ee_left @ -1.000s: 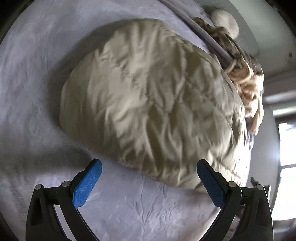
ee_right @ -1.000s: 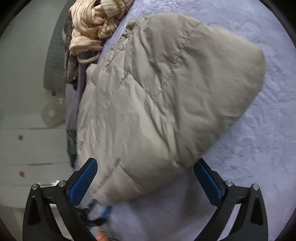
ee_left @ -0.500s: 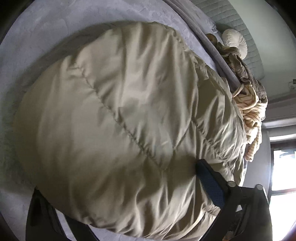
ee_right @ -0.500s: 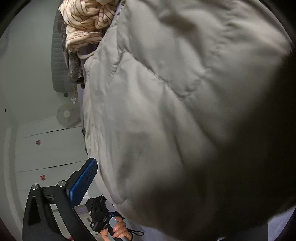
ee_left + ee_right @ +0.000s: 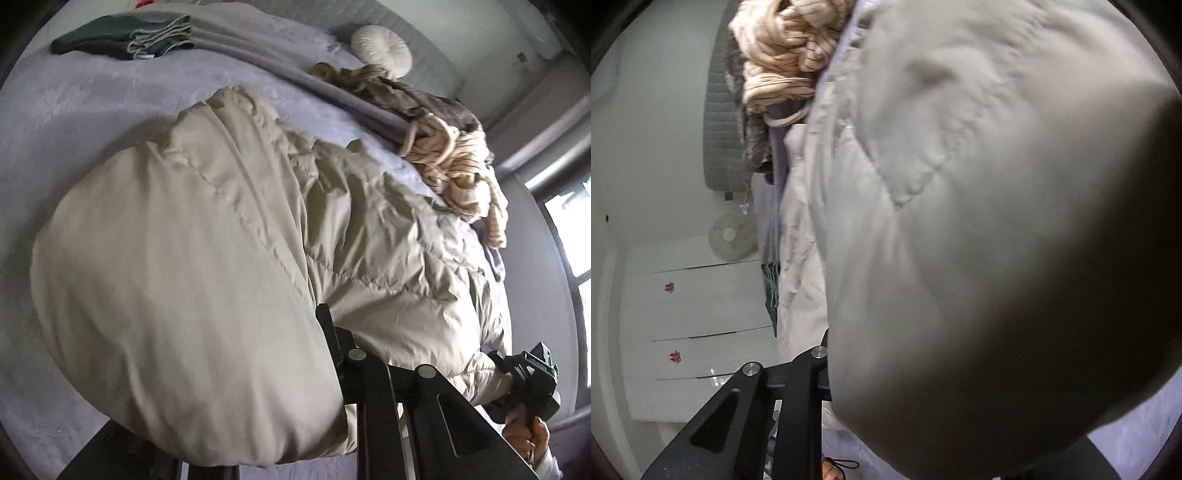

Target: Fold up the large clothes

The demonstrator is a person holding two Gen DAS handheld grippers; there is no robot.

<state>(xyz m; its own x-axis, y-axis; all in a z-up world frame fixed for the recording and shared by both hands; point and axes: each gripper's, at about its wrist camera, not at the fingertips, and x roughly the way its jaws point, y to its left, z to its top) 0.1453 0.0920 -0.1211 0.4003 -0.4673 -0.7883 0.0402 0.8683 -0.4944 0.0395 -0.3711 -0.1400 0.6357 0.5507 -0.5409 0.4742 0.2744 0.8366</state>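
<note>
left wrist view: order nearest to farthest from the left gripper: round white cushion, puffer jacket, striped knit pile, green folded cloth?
1. puffer jacket, between the closing jaws of the left gripper.
2. striped knit pile, right, beyond the jacket.
3. round white cushion at the top and green folded cloth at the top left: too close to call.

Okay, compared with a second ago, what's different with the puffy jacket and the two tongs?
Both tongs went from wide open in front of the beige puffy jacket to closing on its near edge: left tongs, right tongs. The jacket now bulges up close to both cameras. The striped clothes pile and lilac bedspread stayed put.
</note>
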